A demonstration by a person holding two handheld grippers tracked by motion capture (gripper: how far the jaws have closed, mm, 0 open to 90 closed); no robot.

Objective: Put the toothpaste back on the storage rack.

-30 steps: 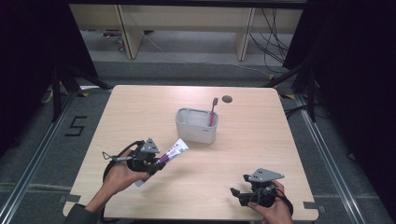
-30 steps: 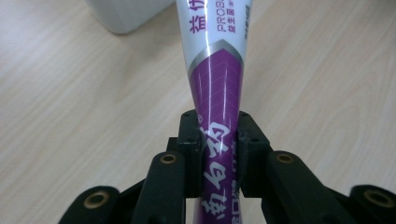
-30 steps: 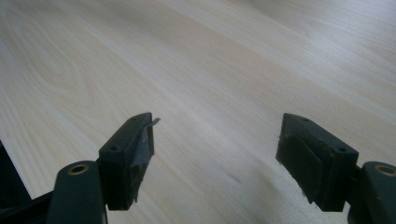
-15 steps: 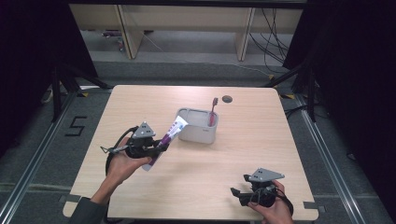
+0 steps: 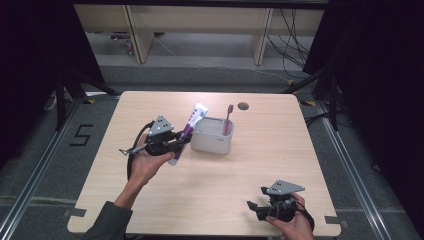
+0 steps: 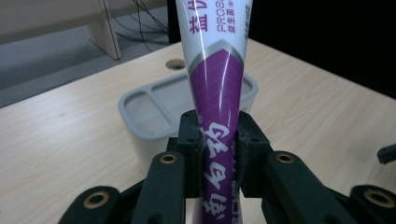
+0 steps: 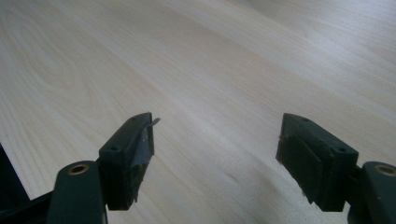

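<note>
Toothpaste tube [image 6: 218,107], clamped upright in the left hand-held gripper [image 5: 176,144] just short of the grey caddy [image 5: 212,142] ahead, may slip or tip if its smooth skin slides between the pads.

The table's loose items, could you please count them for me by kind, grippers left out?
Toothpaste tube: 1, held off the table by the left gripper.
Toothbrush: 1, standing in the holder.
Grey holder: 1, on the table.
Total: 3
</note>
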